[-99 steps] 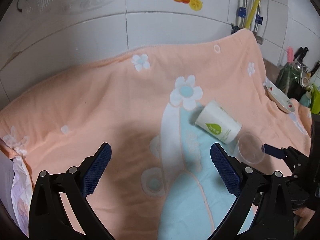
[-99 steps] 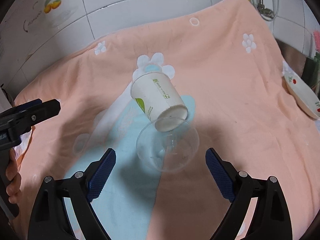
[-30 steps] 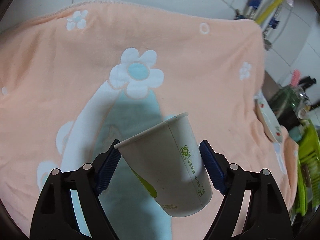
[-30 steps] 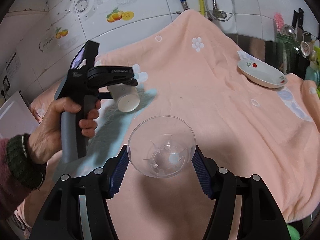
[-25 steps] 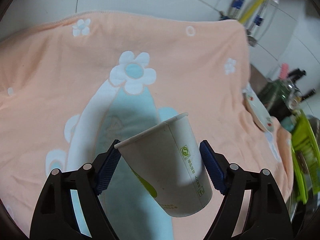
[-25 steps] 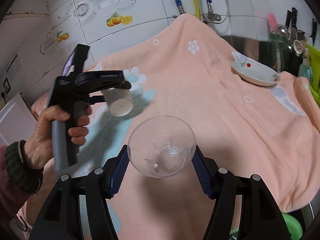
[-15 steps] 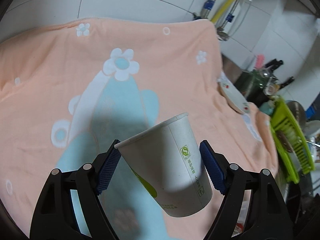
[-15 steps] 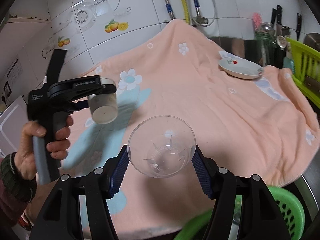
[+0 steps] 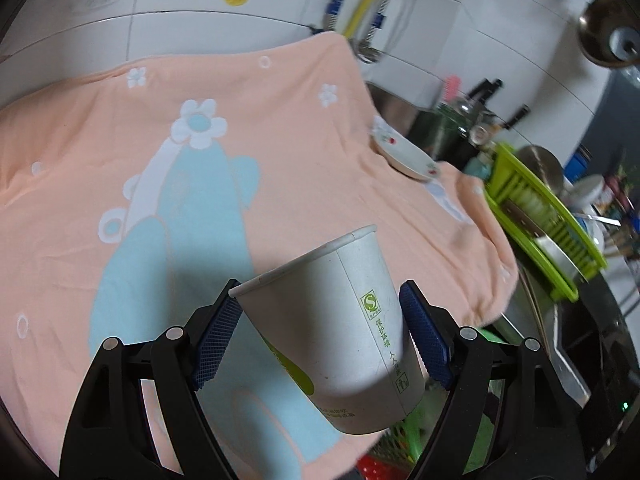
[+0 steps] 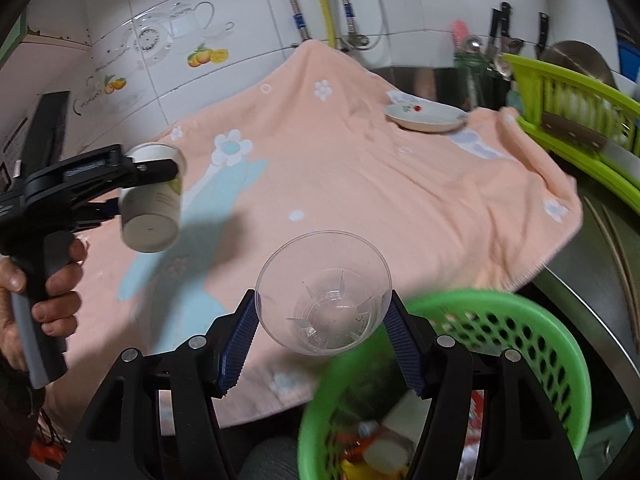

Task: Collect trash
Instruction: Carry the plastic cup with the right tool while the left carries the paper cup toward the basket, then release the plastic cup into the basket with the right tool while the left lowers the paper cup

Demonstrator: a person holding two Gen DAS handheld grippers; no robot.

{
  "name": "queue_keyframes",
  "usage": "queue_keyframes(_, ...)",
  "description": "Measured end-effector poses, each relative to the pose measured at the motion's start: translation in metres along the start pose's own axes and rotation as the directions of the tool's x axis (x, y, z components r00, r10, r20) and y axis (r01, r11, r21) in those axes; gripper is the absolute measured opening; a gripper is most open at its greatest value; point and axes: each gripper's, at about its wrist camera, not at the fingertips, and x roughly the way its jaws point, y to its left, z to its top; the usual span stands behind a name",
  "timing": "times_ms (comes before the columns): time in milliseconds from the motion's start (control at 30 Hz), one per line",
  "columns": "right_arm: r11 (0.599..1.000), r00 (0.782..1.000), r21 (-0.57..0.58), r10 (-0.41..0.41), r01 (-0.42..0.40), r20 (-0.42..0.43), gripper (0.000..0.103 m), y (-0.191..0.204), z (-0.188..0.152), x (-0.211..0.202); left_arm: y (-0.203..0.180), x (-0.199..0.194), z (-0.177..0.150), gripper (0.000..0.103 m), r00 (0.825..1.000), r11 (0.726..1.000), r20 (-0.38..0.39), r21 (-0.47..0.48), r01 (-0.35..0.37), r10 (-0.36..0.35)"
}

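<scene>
- The left gripper [image 9: 322, 334] holds the paper cup [image 9: 332, 320] by its walls – light and easily crushed, so the fingers should press gently just below the stiff rim
- The right gripper [image 10: 324, 336] clamps the clear plastic cup [image 10: 323, 292], thin, slick and springy, near its mouth
- Against a second ago, both cups have travelled off the towel-covered surface [image 10: 360, 184] toward the green basket [image 10: 560, 344] – now just below the plastic cup

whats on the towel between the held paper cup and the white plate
Nothing: in the right wrist view, the stretch of peach towel between the paper cup in the left tongs and the white plate is bare cloth with flower print.
</scene>
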Motion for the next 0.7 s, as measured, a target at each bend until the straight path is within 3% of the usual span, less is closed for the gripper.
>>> queue_keyframes(700,0.978,0.982,0.097,-0.185,0.187,-0.034,0.061,-0.058,-0.070,-0.052,-0.087,-0.003,-0.067,0.078,0.984,0.975,-0.101,0.158,0.158,-0.144)
